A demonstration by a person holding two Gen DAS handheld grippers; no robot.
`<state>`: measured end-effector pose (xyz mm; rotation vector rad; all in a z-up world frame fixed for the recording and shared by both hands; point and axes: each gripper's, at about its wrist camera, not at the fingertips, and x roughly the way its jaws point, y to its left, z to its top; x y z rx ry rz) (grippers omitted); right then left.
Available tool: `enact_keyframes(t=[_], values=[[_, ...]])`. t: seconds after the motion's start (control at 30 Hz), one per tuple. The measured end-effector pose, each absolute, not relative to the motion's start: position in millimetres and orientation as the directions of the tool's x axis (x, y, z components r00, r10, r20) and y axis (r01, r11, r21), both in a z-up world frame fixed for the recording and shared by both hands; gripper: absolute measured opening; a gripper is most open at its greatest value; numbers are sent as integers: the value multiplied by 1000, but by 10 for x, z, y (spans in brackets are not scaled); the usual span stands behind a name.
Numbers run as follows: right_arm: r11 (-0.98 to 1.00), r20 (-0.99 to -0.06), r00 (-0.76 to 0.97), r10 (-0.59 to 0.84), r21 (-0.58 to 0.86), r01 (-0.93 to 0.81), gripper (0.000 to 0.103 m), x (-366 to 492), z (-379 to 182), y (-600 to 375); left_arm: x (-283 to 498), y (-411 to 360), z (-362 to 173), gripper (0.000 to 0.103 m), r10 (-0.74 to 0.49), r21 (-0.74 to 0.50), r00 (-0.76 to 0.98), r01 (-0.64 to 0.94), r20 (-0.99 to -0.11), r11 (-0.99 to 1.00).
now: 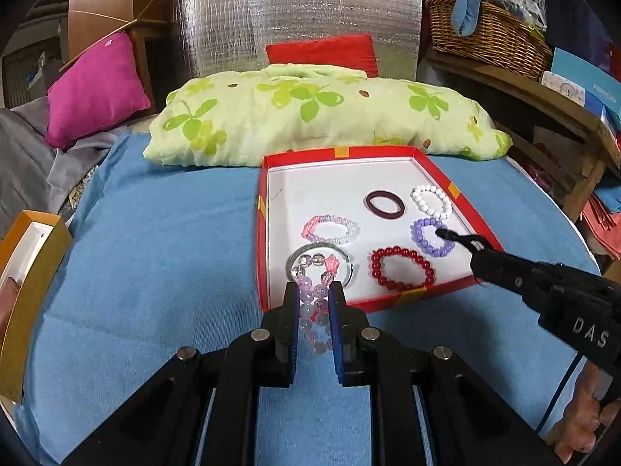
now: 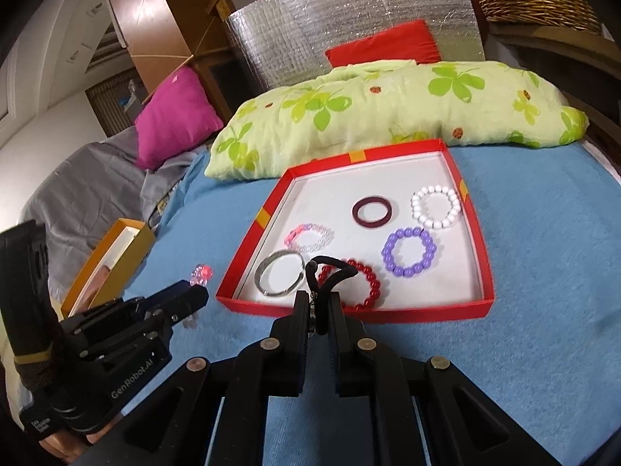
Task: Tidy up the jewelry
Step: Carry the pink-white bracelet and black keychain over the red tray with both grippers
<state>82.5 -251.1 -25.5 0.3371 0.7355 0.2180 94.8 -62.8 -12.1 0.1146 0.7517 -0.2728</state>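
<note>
Left wrist: left gripper point(image 1: 314, 295) clamps pink-clear bead bracelet point(image 1: 315, 303); right gripper point(image 2: 319, 303) clamps black hair tie point(image 2: 330, 268).

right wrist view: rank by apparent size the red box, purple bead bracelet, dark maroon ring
1. red box
2. purple bead bracelet
3. dark maroon ring, slightly smaller, but it lies farther from the camera, so true size versus the bracelet is unsure.

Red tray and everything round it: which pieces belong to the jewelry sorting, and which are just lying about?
Job:
red tray
red bead bracelet
purple bead bracelet
white bead bracelet
silver bangle
clear pink bracelet, in left jaws
black band, in right jaws

Lying about:
green pillow
pink cushion
wicker basket
</note>
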Motion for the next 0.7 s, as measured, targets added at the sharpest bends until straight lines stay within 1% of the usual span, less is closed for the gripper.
enact_keyframes(t=[0.2,0.37,0.53,0.7], values=[[919,-595,750,288,392,-42,10,1034,-189,-2661,1050,-725,-81,16,-201,19,713,288,-672,958],[898,-598,749,285,440,10,10,1293,-265,-2829,1193,-759,-18,16,-182,33,738,267,-650,963],[873,-604,738,301,485,41,10,1648,-347,-2949,1359,-786,-4,16,-170,39,739,257,-651,966],[853,-601,734,316,519,58,10,1931,-368,-3033,1605,-871,31,16,-151,78,752,260,-641,963]])
